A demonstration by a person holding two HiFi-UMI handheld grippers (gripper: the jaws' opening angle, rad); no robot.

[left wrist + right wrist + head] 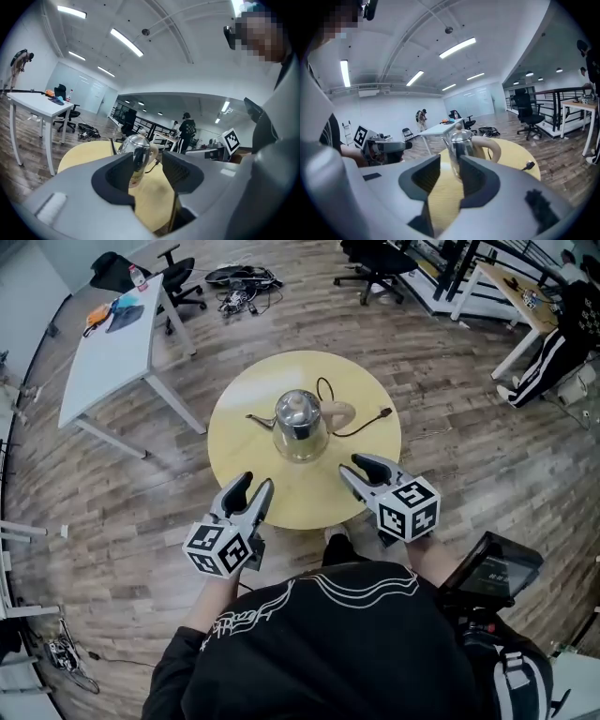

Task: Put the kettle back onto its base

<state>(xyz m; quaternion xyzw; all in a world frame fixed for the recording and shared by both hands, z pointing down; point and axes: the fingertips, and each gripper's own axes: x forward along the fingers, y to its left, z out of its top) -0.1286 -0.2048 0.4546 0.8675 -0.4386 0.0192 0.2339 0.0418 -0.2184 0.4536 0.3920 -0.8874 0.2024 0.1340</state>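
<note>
A shiny steel kettle (300, 423) with a beige handle (339, 412) stands upright in the middle of the round yellow table (281, 495), its spout pointing left. A black cord (361, 427) curls from under it and ends in a loose plug (384, 412). I cannot tell a base apart beneath it. My left gripper (253, 486) hovers at the table's near edge, open and empty. My right gripper (354, 467) is over the near right of the table, also open and empty. The kettle (136, 152) shows beyond the left jaws (147, 166), and the kettle (461, 143) beyond the right jaws (450, 173).
A white desk (112, 343) stands at the back left with office chairs (178, 277) and floor cables (244, 277) behind it. Another desk (511, 287) and a person in black (553, 352) are at the far right. A dark device (487, 568) hangs at my right side.
</note>
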